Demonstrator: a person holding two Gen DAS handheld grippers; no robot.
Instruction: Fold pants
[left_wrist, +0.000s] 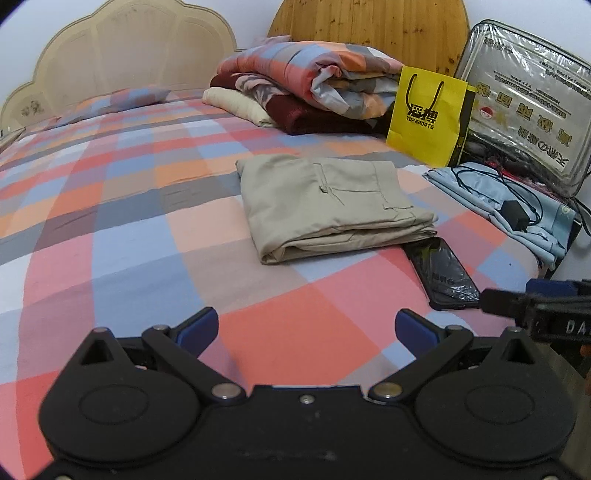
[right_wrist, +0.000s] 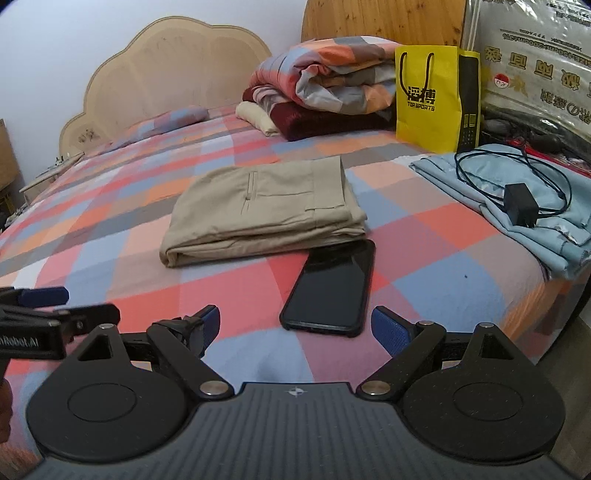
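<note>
Beige pants (left_wrist: 328, 206) lie folded into a compact rectangle on the checkered bed sheet (left_wrist: 129, 229); they also show in the right wrist view (right_wrist: 266, 214). My left gripper (left_wrist: 306, 330) is open and empty, held low over the sheet well in front of the pants. My right gripper (right_wrist: 295, 326) is open and empty, also short of the pants, just behind a black phone (right_wrist: 330, 290). The right gripper's side shows at the right edge of the left wrist view (left_wrist: 535, 302). The left gripper's side shows at the left edge of the right wrist view (right_wrist: 44, 317).
The phone (left_wrist: 443, 275) lies touching the pants' near right corner. A folded blue cloth (right_wrist: 517, 199) with a black charger (right_wrist: 521, 208) lies at the right bed edge. A yellow bag (right_wrist: 430, 92), stacked bedding (right_wrist: 325, 85) and a plastic package (left_wrist: 532, 110) stand behind.
</note>
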